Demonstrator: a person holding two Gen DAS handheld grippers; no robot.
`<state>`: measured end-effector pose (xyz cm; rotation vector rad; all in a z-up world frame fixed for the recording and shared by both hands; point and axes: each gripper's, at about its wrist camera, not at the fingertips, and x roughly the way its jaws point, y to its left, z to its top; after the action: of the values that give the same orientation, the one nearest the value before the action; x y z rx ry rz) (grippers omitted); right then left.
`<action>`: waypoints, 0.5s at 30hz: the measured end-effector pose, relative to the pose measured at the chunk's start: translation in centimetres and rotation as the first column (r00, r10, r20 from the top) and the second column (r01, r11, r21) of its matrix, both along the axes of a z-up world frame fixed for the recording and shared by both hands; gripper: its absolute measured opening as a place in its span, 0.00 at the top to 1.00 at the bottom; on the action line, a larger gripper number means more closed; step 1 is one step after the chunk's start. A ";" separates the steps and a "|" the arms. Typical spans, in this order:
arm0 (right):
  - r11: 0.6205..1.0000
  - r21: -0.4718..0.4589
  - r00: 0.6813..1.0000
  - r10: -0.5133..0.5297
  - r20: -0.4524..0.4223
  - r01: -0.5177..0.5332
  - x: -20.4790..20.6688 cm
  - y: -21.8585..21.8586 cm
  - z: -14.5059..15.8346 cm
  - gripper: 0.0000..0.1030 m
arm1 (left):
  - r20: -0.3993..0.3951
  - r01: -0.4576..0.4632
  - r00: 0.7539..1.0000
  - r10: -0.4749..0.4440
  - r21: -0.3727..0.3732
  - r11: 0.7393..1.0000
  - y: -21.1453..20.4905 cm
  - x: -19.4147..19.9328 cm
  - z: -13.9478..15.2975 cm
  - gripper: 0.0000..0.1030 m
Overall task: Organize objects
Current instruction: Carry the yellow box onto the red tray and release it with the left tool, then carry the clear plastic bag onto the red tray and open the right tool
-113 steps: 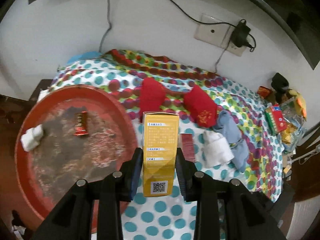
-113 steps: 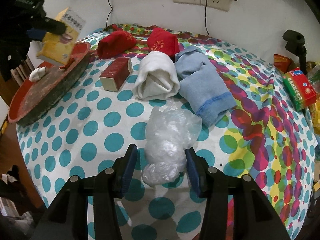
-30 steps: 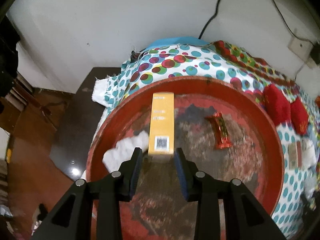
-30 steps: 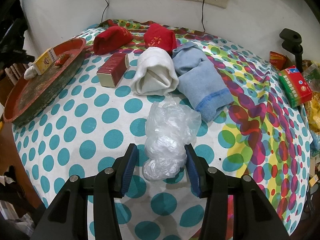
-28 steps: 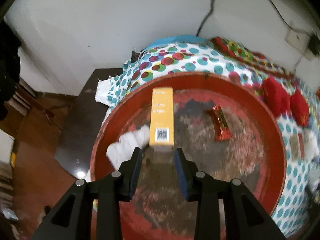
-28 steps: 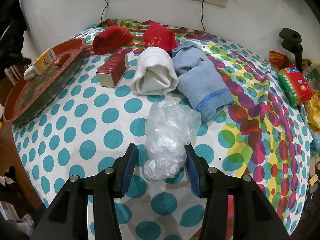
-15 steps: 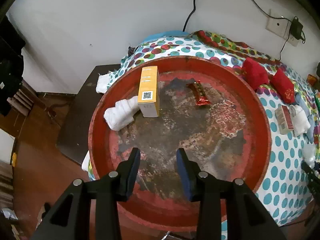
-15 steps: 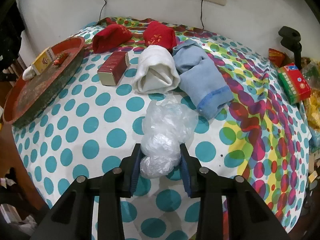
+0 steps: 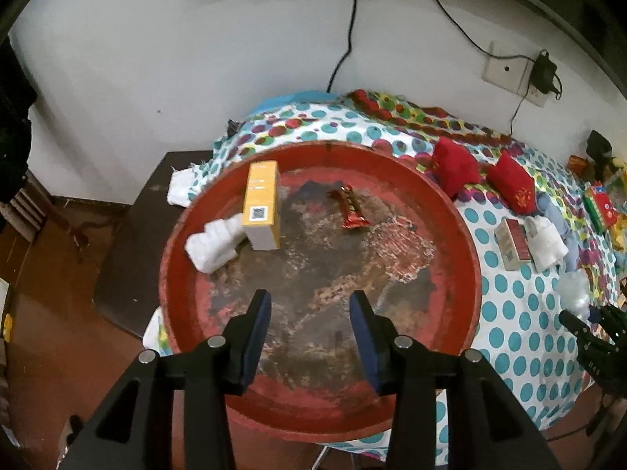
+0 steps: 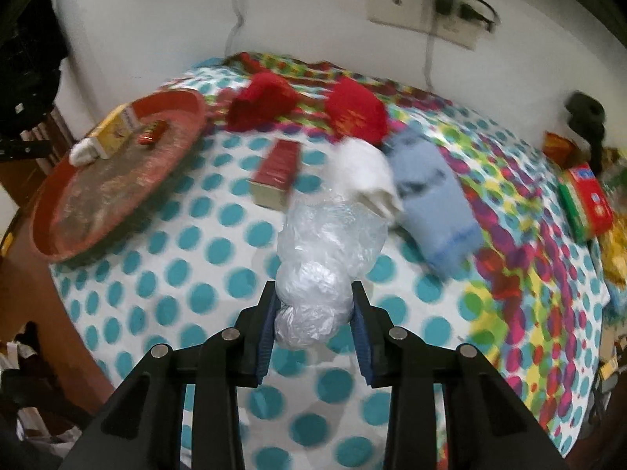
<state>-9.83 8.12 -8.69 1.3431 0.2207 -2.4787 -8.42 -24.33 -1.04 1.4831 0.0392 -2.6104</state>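
My left gripper (image 9: pixel 309 309) is open and empty, held above the near side of the round red tray (image 9: pixel 462 235). On the tray lie a yellow box (image 9: pixel 261 203), a white rolled cloth (image 9: pixel 213 241) and a red snack wrapper (image 9: pixel 351 213). My right gripper (image 10: pixel 313 313) is shut on a crumpled clear plastic bag (image 10: pixel 325 250) and holds it above the dotted tablecloth (image 10: pixel 176 274). The tray shows at the left of the right wrist view (image 10: pixel 70 243).
On the cloth lie a dark red box (image 10: pixel 276 174), a white rolled sock (image 10: pixel 364 172), a blue sock (image 10: pixel 435 196) and two red socks (image 10: pixel 262 102) (image 10: pixel 354 111). A red-green box (image 10: pixel 586 199) sits at the right edge. A wall with a socket (image 10: pixel 423 15) stands behind.
My left gripper let go of the yellow box on the tray and drew back. My right gripper shut on the plastic bag and lifted it off the cloth.
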 end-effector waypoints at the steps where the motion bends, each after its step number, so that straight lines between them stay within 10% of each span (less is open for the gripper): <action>1: 1.000 -0.006 1.000 0.019 0.000 -0.019 -0.1 -0.8 0.2 0.68 | -0.006 -0.009 1.000 0.010 0.000 1.000 -0.4 0.1 0.3 0.59; 15: 0.964 -0.023 0.964 0.265 -0.019 -0.266 -3.8 -15.3 2.3 0.68 | 0.006 -0.035 0.999 0.035 0.021 0.999 -3.2 0.2 0.6 0.55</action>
<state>-13.59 -7.15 -6.35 1.1973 0.3477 -2.2611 -8.26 -27.49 -0.49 1.4835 0.0914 -2.5862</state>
